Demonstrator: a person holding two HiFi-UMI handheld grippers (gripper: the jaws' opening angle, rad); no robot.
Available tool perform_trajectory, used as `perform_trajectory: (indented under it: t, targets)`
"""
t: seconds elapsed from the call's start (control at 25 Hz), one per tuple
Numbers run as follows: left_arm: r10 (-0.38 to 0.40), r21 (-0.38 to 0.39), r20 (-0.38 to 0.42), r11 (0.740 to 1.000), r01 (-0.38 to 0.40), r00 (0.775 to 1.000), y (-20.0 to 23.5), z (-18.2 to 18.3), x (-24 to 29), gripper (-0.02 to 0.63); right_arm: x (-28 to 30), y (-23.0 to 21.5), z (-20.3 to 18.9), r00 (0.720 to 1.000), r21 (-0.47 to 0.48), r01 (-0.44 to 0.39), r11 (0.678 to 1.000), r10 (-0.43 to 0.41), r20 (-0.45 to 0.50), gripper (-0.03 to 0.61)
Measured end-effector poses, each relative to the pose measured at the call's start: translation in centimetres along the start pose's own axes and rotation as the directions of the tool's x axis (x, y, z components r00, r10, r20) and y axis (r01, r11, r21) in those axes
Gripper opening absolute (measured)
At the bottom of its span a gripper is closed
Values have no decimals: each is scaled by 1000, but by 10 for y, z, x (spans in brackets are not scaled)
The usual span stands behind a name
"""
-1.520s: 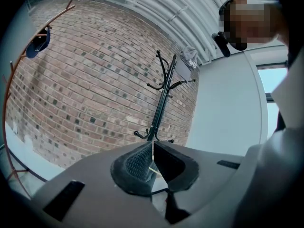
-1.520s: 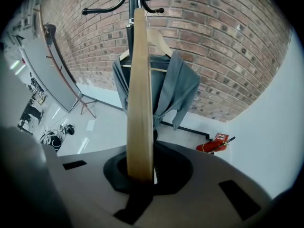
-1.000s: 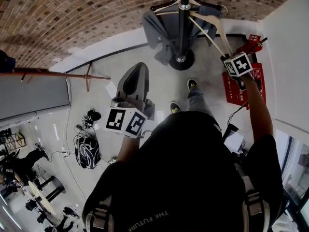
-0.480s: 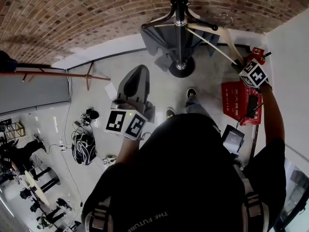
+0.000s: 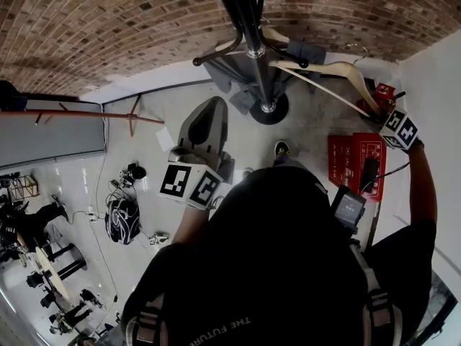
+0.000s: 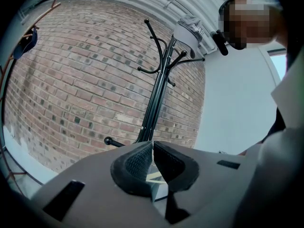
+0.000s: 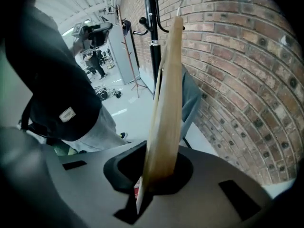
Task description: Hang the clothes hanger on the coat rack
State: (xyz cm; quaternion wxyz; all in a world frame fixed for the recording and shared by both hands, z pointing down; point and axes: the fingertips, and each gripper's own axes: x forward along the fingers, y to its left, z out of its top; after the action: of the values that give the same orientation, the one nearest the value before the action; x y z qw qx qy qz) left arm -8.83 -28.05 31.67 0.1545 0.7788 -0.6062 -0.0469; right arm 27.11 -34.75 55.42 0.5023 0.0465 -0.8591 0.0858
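Clothes hanger [image 7: 166, 94] is not hung yet.
My right gripper [image 7: 159, 167] fingers clench its end, at three o'clock of the coat rack [image 5: 253, 49]; my left gripper [image 6: 152, 158] fingers are clenched, empty. Hooking is left.

A brick wall [image 5: 108, 27] arcs across twelve o'clock of the head view, with a grey garment [image 5: 232, 67] hanging before it. A red box [image 5: 344, 164] lies on the floor at three o'clock. At eight lies a black bag [image 5: 119, 220] — a round table [image 5: 49, 271] stands beyond it.
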Motion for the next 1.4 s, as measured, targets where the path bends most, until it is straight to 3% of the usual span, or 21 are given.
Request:
perform_trajectory:
  t: [0.16,0.36,0.56,0.84,1.08,1.4]
  targets:
    - [13,-14,-6,1000,-13,1000,-5,-7,11,29,-3,11,-12,997,-83,-67,994,65,-33,28]
    - [21,-42,-4,999,-22,1000,-12,-8,21,29,19,3,12,992,-185,-128,974,122,-41,28]
    - [80,-31,16,996,-79,997,-4,-1,17,29,44,-19,52,985,-312,-171,935,154,-76,28]
    - [201,-34,36,979,-200,979,21,3,-5,29,81,-51,94,982,-469,-179,865,125,-143,28]
    - [264,-37,43,964,-263,963,35,4,-17,29,106,-61,109,979,-532,-180,827,97,-181,28]
    - [260,-34,41,965,-259,965,37,5,-11,29,125,-69,116,986,-531,-140,836,71,-147,29]
